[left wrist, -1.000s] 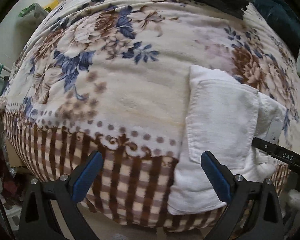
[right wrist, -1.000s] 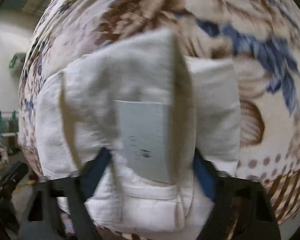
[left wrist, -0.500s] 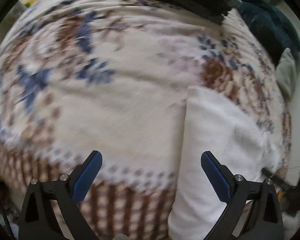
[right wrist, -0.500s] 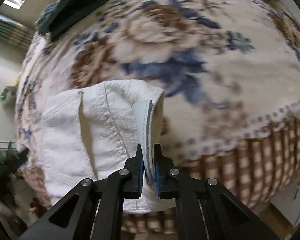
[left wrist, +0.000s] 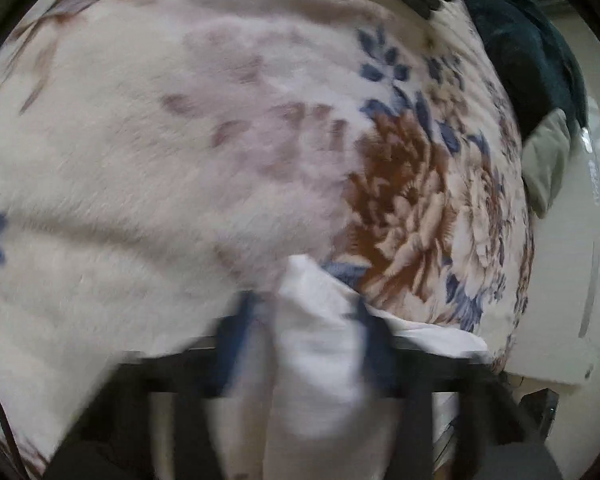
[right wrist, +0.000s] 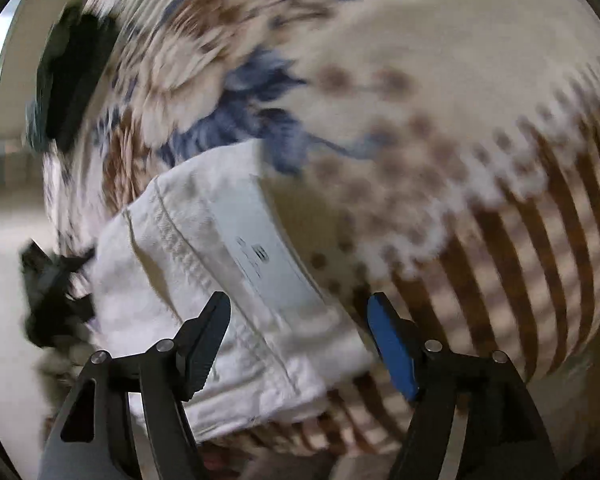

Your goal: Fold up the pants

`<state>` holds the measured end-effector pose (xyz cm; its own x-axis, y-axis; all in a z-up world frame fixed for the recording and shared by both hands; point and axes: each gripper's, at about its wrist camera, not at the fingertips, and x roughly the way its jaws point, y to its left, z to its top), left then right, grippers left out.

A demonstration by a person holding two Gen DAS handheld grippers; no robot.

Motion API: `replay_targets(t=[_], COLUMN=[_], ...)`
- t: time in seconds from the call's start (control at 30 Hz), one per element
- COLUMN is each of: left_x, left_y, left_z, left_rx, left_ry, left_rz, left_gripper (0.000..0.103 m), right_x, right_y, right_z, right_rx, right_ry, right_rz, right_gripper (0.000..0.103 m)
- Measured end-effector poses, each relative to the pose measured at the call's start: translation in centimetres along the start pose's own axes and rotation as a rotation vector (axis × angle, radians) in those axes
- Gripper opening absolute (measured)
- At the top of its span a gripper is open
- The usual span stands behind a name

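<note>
While the left wrist view is smearing with motion blur, the left gripper (left wrist: 306, 316) is showing its blue-padded fingers (left wrist: 236, 320) drawn in close on either side of a raised fold of the white pants (left wrist: 312, 360); its jaws have just been closing, and the cloth is filling the gap between them, though the blur is hiding whether the pads are actually pressing on it. That same view is taking in the floral blanket (left wrist: 180, 160) spreading beyond the fold, and a dark teal garment (left wrist: 540, 60) lying at its far right edge. Over in the right wrist view, the right gripper (right wrist: 298, 338) is hanging with its jaws standing wide apart, having just been opening, and nothing is caught between them. Only this view is showing the pants (right wrist: 204, 280) as a folded bundle lying on the blanket (right wrist: 440, 60) near its brown striped border, with a pale label (right wrist: 268, 256) facing up, plus a dark bundle (right wrist: 68, 80) lying at the far left
</note>
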<state>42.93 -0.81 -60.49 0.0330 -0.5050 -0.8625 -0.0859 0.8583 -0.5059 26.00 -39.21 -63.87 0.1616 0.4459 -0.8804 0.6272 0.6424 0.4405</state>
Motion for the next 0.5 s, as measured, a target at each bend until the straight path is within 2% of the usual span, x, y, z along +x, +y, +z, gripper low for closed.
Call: replay_targets(t=[0.1,0.17,0.2,0.23,0.27,0.33,0.43,0.5], left_x=[0.0,0.3,0.4,0.5,0.6,0.9,1.3,1.3], left_y=[-0.9,-0.8,-0.8,-0.6,-0.5,-0.7,-0.8,-1.2], left_z=[-0.2,-0.1,0.0,0.2,0.3,0.8,1.1,0.9], left_rx=[0.071,0.101,0.116,0.122,0.131,0.163,0.178,0.192], left_ry=[-0.021,-0.027,-0.027,-0.032,-0.039,-0.047,-0.048,-0.052], left_rz=[0.038,0.068,0.086,0.104,0.125,0.176,0.199,0.209], left_gripper=[0.026,0.025,0.024,0.023,0.023,0.023,0.023,0.024], right_x=[0.9,3.6,4.9,5.4,5.4,3.8,-0.4,-1.7], right_y=[-2.8,-4.6,-5.4,-5.9,-6.1,-6.0,-5.0,-4.2], right_z=[-1.6,-2.4,-2.8,-3.2,-3.5,-3.9,-4.9,-5.8], right_rx=[0.113,0.198,0.250,0.289,0.325,0.323,0.233,0.185], right_ry=[0.054,0.129,0.150,0.139,0.110,0.064,-0.022,-0.009], right_rz=[0.075,0.127,0.189,0.236,0.312,0.293,0.234,0.198], right_gripper=[0.074,0.074,0.069,0.055,0.016,0.015,0.015,0.015])
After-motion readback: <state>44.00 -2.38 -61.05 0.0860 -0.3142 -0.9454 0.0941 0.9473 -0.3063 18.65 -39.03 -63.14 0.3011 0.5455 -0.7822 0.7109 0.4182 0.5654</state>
